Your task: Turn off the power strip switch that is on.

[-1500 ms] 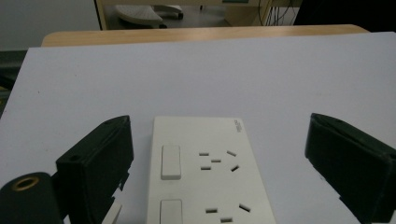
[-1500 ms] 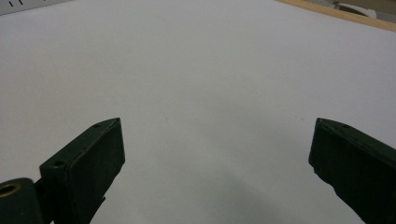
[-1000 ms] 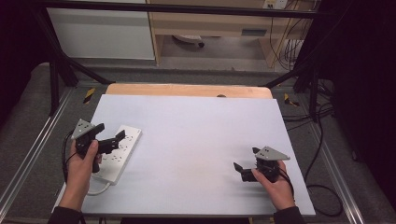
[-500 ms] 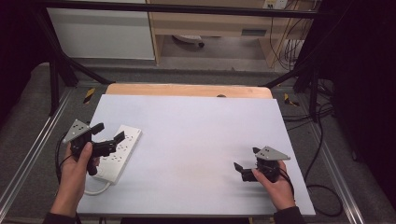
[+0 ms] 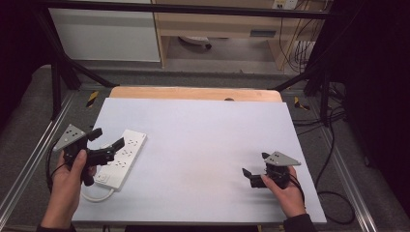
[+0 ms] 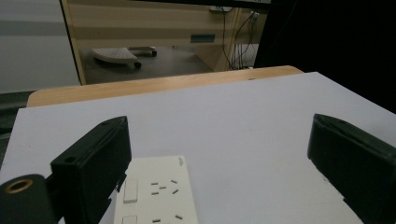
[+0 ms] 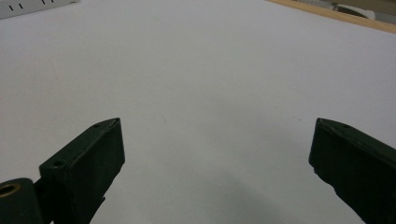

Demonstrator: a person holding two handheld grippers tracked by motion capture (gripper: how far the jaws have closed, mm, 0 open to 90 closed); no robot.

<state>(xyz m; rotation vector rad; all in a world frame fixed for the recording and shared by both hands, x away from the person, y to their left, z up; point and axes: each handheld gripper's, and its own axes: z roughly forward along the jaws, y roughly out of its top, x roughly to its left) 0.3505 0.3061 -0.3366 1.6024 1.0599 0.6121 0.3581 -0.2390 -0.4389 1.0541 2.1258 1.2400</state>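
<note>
A white power strip (image 5: 121, 157) lies flat at the left of the white table top (image 5: 203, 145), its cable curling off its near end. My left gripper (image 5: 106, 140) hovers over the strip's left side, open, with nothing between its jaws. From the left gripper view the strip (image 6: 156, 196) lies low between the wide-apart jaws of my left gripper (image 6: 219, 154). At the table's right front my right gripper (image 5: 254, 166) rests low, open and empty. In the right gripper view, my right gripper (image 7: 217, 154) has bare table between its jaws and the strip's edge (image 7: 32, 7) far off at top left.
A wooden board edge (image 5: 193, 93) runs along the table's far side. Metal rails (image 5: 29, 159) flank the table on both sides. Cables (image 5: 333, 203) trail on the floor at right. A cabinet (image 5: 106, 34) and shelving stand beyond the table.
My left gripper has drawn back toward the table's left edge and tilted, while staying open over the strip. The right gripper has stayed put.
</note>
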